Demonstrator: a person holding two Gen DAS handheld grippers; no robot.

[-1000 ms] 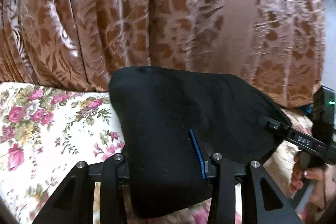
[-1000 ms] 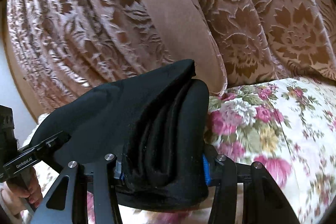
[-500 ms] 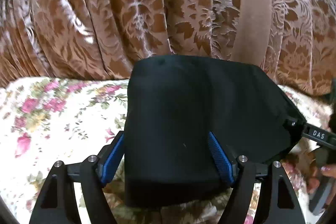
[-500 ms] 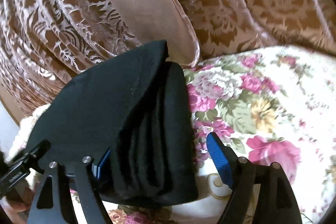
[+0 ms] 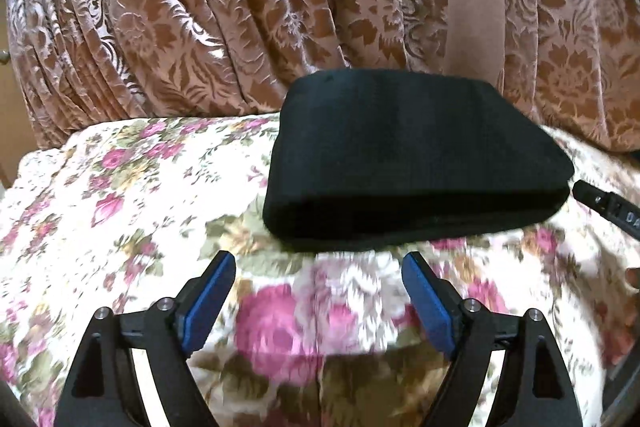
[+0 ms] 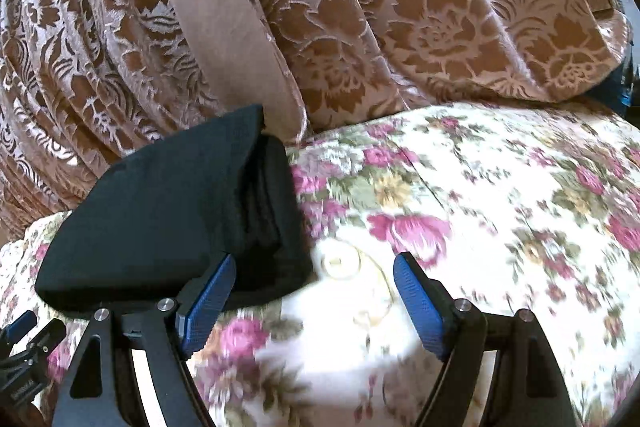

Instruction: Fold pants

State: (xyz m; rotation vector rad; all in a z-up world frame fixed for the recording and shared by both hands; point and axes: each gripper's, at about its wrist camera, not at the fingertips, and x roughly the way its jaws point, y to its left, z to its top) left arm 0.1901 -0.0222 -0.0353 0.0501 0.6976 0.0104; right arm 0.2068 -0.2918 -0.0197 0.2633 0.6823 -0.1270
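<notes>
Where floral cloth (image 5: 120, 195) spreads, soft black folded pants (image 5: 408, 163).

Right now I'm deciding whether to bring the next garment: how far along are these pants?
Done: the black pants lie as a compact folded bundle on the floral sheet. In hand: nothing; the left gripper is opening, clear of them. Left: apparently nothing.

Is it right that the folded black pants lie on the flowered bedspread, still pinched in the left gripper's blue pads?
Not quite. The folded black pants do lie on the flowered bedspread, but the left gripper is opening with nothing between its pads, short of the pants, as the left wrist view shows.
</notes>
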